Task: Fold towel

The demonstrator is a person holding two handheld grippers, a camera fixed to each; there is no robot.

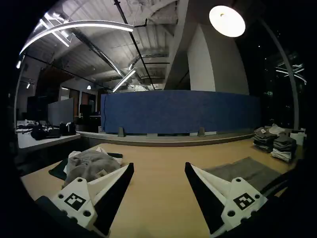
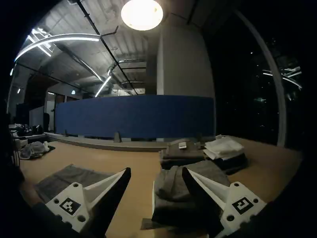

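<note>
Jaws of left gripper (image 1: 158, 164) and right gripper (image 2: 155, 169) wide, empty. Flat grey towel (image 1: 245, 168) lies on the desk (image 1: 158, 194), lower right of the left gripper view. Probably best pinched at 2 near corners and lifted evenly.

Blue partition (image 1: 178, 111) behind wooden table (image 1: 158, 190); round lamp (image 1: 226, 20) lit overhead.

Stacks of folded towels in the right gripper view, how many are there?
3. The nearest stack is front centre; a second stack sits behind it; a white-topped stack lies right of that one. More may be hidden behind them.
</note>
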